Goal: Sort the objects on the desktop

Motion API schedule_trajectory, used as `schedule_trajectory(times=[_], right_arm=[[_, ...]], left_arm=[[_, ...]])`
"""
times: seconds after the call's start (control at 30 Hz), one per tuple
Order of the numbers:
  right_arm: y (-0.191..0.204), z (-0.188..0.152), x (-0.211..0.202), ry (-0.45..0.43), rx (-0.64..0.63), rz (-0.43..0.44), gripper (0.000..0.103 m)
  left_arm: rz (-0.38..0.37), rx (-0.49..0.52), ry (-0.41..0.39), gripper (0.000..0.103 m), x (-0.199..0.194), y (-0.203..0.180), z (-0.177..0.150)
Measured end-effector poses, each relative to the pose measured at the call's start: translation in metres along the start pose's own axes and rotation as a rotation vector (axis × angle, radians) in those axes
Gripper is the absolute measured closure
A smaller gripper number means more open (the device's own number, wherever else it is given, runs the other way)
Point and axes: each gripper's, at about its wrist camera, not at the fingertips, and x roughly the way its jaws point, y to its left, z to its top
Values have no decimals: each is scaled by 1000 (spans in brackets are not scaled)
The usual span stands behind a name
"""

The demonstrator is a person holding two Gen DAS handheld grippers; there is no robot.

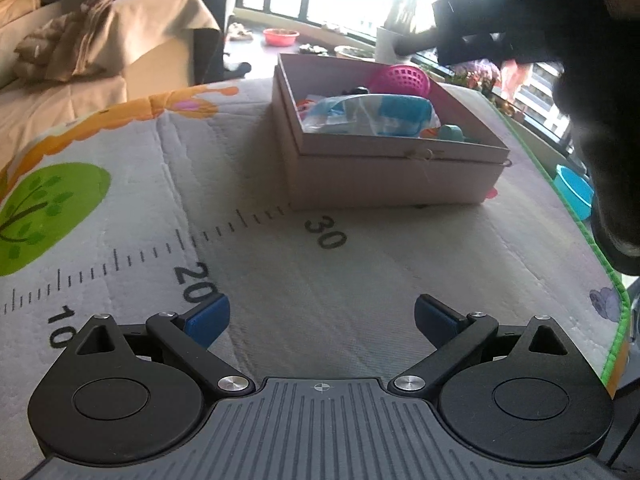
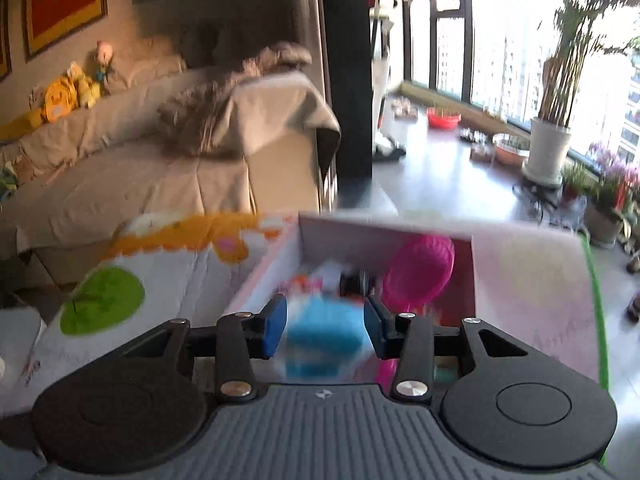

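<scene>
Left wrist view: the left gripper (image 1: 322, 322) hovers low over a quilted play mat (image 1: 360, 280) printed with a ruler scale and a green tree, its blue-padded fingers (image 1: 208, 320) spread wide apart with nothing between them. Ahead on the mat stands an open pale cardboard box (image 1: 384, 160); inside it lie a pink mesh basket (image 1: 400, 80) at the far side, a blue object in clear plastic wrap (image 1: 372, 114) in the middle, and smaller coloured pieces too indistinct to name. A dark, blurred mass at upper right is the right gripper's body (image 1: 560, 40), held above the box. A blue basin (image 1: 574, 196) sits beyond the mat's green edge. Right wrist view (motion-blurred): the right gripper (image 2: 325, 328) is poised directly over the box (image 2: 384, 226), its fingers parted to either side of the blue object (image 2: 322, 340); the pads appear apart from it, though blur leaves contact uncertain. The pink basket (image 2: 420, 272) lies just beyond. A draped sofa (image 2: 160, 160) and potted plants (image 2: 552, 140) fill the background.
</scene>
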Motion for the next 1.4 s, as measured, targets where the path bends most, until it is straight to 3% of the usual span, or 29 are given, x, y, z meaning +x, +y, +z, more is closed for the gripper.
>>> schedule_trajectory(times=[0.1,0.27,0.47,0.77,0.9,1.0,1.13,1.23,1.27,1.3,1.33,1.4], right_arm=[[2,11,13,-3,4,27,61],[2,-2,57,172,-15,47,64],[-26,-19,64,254,79,75,63],[-18,-14,66,190,106,98,63],[-6,-12,74,207,-27,-20,62],[-7,-12,78,201,-56,-48,49],[-40,-2,63,163,90,35,49],[-63,13,49,86,126,-40,53],[-69,18,49,76,135,-64,56],[-75,22,50,76,143,-75,65],[-79,26,53,78,149,-84,68],[-81,32,64,72,139,-122,68]], left_arm=[[-4,16,-2,2,1,-5,6],[31,31,-21,2,-1,-6,14],[34,22,-13,1,1,-2,14],[33,29,-13,1,-1,-3,15],[40,28,-12,1,2,-2,17],[51,39,-19,1,3,-2,20],[76,54,-62,1,-1,1,30],[74,65,-144,2,-10,0,50],[63,82,-185,3,-13,-4,58],[55,103,-217,14,-14,-8,65],[50,122,-232,28,-14,-12,71],[39,160,-230,37,-7,-23,83]])
